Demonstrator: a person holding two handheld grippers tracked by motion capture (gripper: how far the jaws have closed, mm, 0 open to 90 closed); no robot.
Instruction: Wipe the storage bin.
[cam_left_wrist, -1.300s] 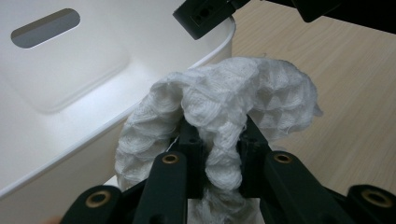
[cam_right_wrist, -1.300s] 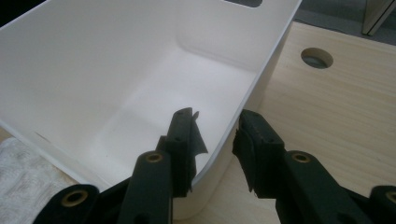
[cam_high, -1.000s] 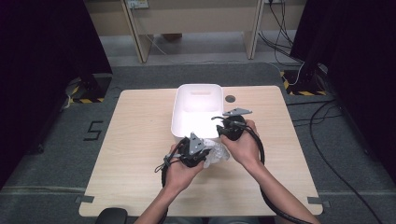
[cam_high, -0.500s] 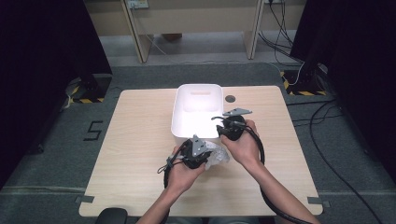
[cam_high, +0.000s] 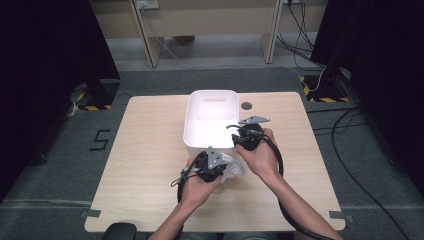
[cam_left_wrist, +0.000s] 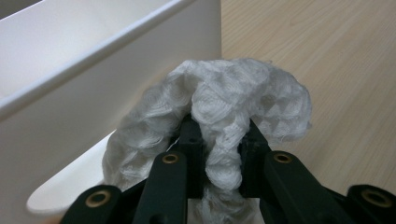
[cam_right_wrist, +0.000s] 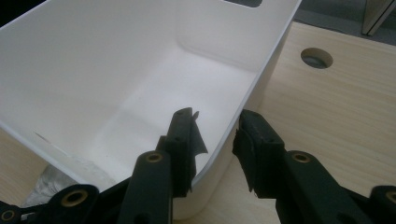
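Left gripper (cam_high: 216, 165) nudged right | fingers clamp cloth (cam_left_wrist: 224, 107) | right gripper (cam_right_wrist: 212, 140) straddles bin (cam_right_wrist: 140, 70) wall

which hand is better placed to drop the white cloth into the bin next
Left. The left gripper is already shut on the white cloth, right beside the white bin. The right gripper straddles the bin's near corner wall, so it probably just steadies the bin.

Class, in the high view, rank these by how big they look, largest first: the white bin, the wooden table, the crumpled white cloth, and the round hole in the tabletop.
1. wooden table
2. white bin
3. crumpled white cloth, partly hidden by the left gripper, so its full extent is unsure
4. round hole
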